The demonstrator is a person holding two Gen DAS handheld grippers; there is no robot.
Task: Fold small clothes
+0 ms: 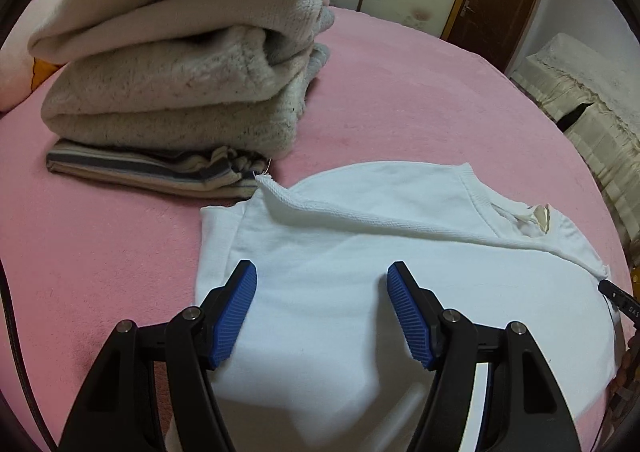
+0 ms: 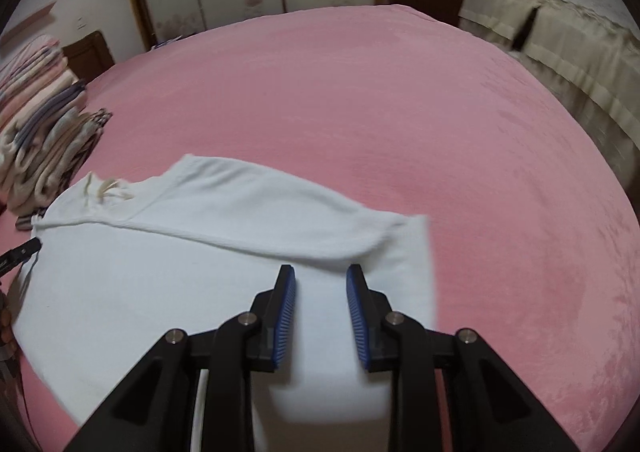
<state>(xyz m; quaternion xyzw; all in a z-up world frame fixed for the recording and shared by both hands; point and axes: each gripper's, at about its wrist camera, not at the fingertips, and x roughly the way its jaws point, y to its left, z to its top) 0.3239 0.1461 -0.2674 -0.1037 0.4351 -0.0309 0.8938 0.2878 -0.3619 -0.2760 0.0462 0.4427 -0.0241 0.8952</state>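
White top point(image 1: 360, 292) lies flat under both sets of jaws, L & R open w/ nothing gripped.

One white garment point(image 1: 360, 252), one stack of folded clothes point(image 1: 180, 72).

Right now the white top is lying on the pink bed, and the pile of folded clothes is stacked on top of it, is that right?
Not quite. The pile of folded clothes isn't on the white top; it sits beside it, directly on the pink bed, as the left wrist view shows. The white top does lie on the pink bed.
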